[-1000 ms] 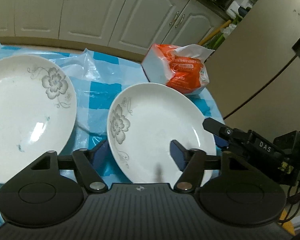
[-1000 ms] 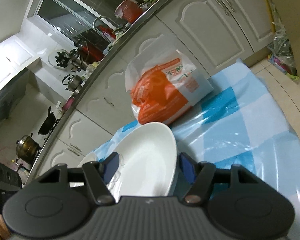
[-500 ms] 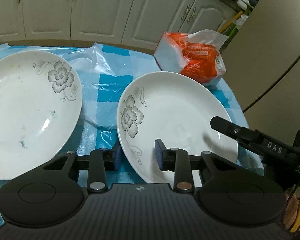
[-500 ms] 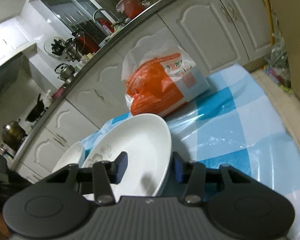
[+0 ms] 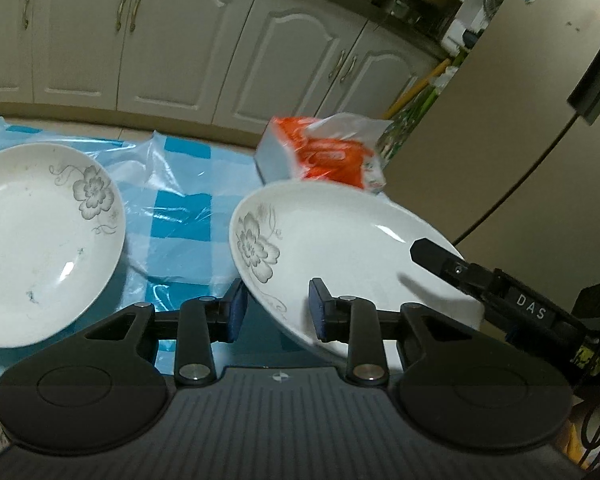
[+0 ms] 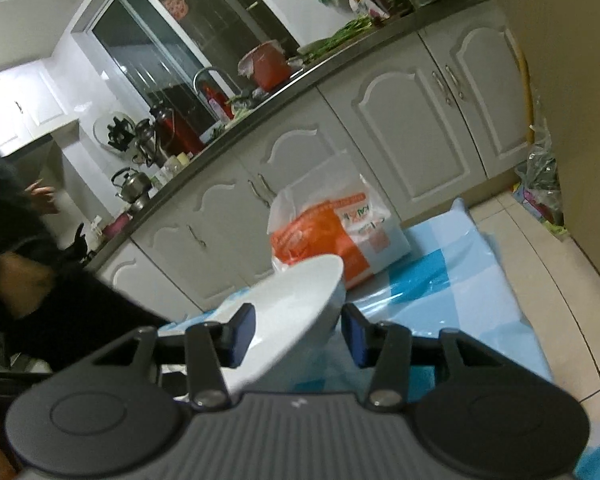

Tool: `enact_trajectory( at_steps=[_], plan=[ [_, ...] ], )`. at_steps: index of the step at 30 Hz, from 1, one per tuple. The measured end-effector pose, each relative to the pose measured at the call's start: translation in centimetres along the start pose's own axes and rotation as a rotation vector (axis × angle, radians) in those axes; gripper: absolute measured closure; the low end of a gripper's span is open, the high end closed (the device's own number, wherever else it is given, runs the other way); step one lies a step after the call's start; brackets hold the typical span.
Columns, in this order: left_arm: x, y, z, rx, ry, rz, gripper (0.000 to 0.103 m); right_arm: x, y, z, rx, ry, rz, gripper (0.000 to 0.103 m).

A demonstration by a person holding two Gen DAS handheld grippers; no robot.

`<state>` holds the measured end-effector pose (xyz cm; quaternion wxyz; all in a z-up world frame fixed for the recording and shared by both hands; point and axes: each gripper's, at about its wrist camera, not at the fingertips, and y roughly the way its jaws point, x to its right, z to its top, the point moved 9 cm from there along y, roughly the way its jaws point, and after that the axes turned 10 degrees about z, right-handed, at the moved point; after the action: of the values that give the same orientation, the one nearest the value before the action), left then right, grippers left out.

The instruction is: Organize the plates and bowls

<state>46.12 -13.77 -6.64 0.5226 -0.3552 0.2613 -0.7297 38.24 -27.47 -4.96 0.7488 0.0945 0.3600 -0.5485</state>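
Held plate (image 5: 340, 248): white, with a grey flower on its left side; tilted, its far rim clear of the tabletop, near the right edge of the blue-checked cloth.
Left hand-held gripper (image 5: 277, 312): angled downward, its blue pads clamped on the plate's near rim, one pad under the rim and one on the inner face.
Right hand-held gripper (image 6: 298, 338): comes in from the right, rolled a little, closed on the plate's right rim; in the left wrist view its black finger lies across the plate's inner face.
Second plate (image 5: 40, 240): same flower pattern, flat on the tabletop at the left, well apart from the held one.
Tissue pack (image 5: 324, 156): orange and white, just beyond the held plate's far rim.
Tabletop (image 5: 184, 216): covered with blue-checked cloth under clear plastic.
Cabinets (image 5: 160, 40): pale doors along the far side.
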Motion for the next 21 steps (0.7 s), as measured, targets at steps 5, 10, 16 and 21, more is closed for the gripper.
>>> enact_trajectory(
  at_steps=[5, 10, 16, 21],
  plan=[
    [0.6, -2.2, -0.9, 0.028, 0.005, -0.021, 0.070, -0.8, -1.9, -0.4, 0.032, 0.010, 0.006, 0.055],
    [0.5, -4.4, -2.8, 0.050, 0.003, -0.033, 0.071, -1.7, -4.0, -1.9, 0.051, 0.027, 0.011, 0.055],
    [-0.1, -6.6, -5.6, 0.060, -0.016, -0.051, 0.073, -3.3, -6.7, -4.3, 0.053, 0.006, -0.001, 0.055],
    [-0.9, -8.3, -8.3, 0.057, -0.038, -0.057, 0.073, -4.7, -8.6, -6.7, 0.042, -0.007, -0.016, 0.055]
  ],
)
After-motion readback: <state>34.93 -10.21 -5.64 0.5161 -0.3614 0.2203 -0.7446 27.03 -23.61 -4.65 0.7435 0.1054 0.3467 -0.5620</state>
